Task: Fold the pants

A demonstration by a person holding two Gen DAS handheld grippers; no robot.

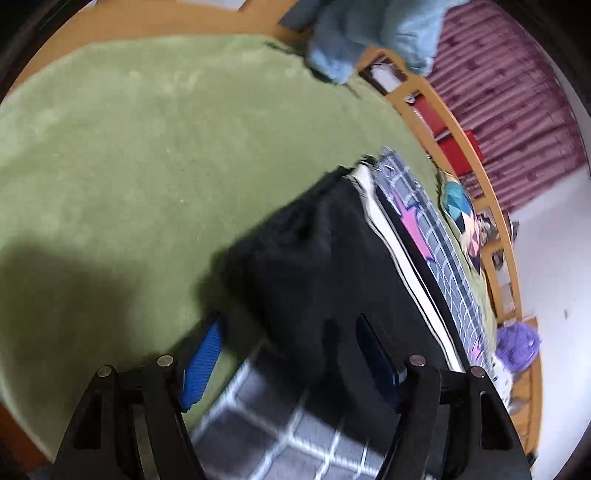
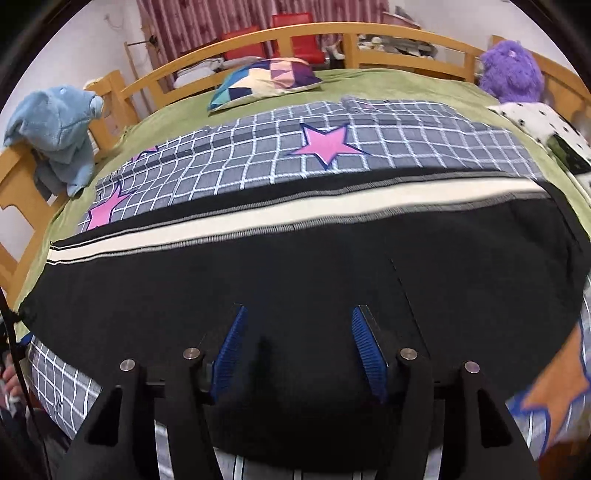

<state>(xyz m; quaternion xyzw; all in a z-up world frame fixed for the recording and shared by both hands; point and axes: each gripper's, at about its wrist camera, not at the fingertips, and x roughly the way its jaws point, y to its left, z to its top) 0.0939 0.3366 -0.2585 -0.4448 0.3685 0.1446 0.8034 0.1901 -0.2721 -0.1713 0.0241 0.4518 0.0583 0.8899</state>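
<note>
The black pants with a cream side stripe lie flat across a grey checked quilt on the bed. My right gripper is open, its blue pads just above the near edge of the pants. In the left wrist view the pants run away from me, one end near the green sheet. My left gripper is open above that end, one pad over the sheet, one over the black cloth. Neither holds anything.
A wooden bed rail rings the bed. A blue plush hangs on the left rail, a purple plush sits far right, a patchwork pillow lies at the back. A spotted cloth lies right.
</note>
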